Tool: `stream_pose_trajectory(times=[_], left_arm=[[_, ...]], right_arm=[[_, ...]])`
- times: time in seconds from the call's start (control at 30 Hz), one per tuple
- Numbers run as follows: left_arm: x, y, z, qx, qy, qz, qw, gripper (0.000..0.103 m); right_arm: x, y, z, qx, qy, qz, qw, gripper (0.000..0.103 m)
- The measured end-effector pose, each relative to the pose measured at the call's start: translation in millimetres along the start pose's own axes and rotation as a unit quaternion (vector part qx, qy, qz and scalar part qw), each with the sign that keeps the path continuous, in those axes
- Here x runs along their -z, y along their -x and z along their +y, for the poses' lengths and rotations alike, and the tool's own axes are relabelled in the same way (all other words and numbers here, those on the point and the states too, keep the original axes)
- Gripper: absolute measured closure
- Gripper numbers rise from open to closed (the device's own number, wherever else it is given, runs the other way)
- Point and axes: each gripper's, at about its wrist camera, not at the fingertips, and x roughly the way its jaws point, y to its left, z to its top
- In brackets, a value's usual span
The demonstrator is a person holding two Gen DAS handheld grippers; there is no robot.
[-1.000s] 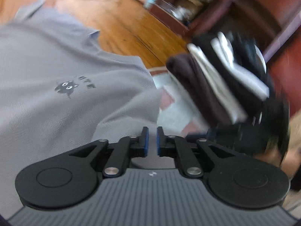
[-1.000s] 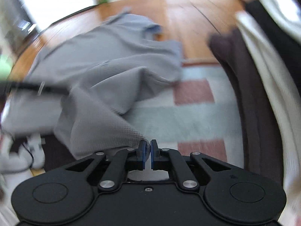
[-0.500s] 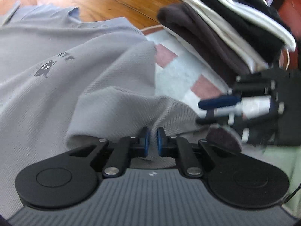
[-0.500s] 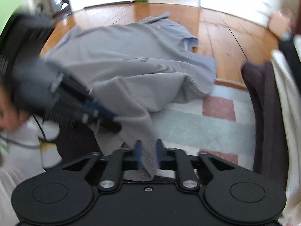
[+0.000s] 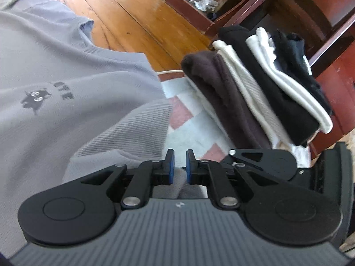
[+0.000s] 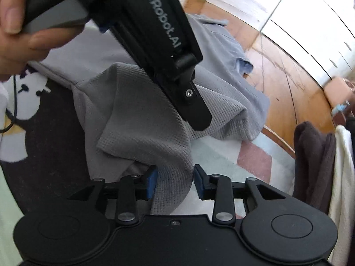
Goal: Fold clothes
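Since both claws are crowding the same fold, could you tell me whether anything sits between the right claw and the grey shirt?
Nothing does. A fold of the grey shirt already hangs between the closing jaws of the right claw. The left claw hovers just beyond, over the same fold.

The shirt runs off the left edge of the left wrist view, and its near hem is hidden under the left gripper, so whether those pads pinch cloth cannot be told. In the right wrist view the left gripper's body covers the middle of the shirt, and the hand holding it is cut by the left edge. The folded stack is cut by the right edge there, and the clutter on the far low shelf is too small to make out.
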Motion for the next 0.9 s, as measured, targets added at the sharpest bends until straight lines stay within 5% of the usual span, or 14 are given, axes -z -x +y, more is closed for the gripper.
stream_pose_trajectory(times=[0.03,0.17,0.27,0.37,0.5,0.63,0.8,0.9], left_arm=[[2,4,-1,-0.007,-0.008,0.002,0.9999,0.09],[15,19,-10,-0.035,-0.044,0.005,0.9984,0.083],[24,18,-16,-0.034,-0.058,0.016,0.9976,0.078],[32,7,-31,-0.045,-0.09,0.029,0.9945,0.053],[39,-17,-43,-0.135,-0.126,0.037,0.982,0.032],[32,-19,-28,-0.232,-0.092,0.008,0.9683,0.036],[19,9,-10,-0.213,-0.029,-0.053,0.9753,0.049],[15,22,-2,-0.187,0.009,-0.073,0.9796,0.049]], right_arm=[[1,0,-2,0.006,-0.002,-0.003,1.0,0.099],[3,2,-40,-0.017,-0.139,-0.015,0.99,0.1],[12,21,-77,-0.079,-0.289,-0.051,0.953,0.1],[21,29,-98,-0.114,-0.369,-0.055,0.921,0.099],[36,23,-112,-0.14,-0.449,-0.05,0.881,0.099],[46,19,-106,-0.139,-0.449,-0.052,0.881,0.099],[34,22,-82,-0.119,-0.349,-0.054,0.928,0.1],[30,17,-68,-0.052,-0.29,-0.028,0.955,0.1]])
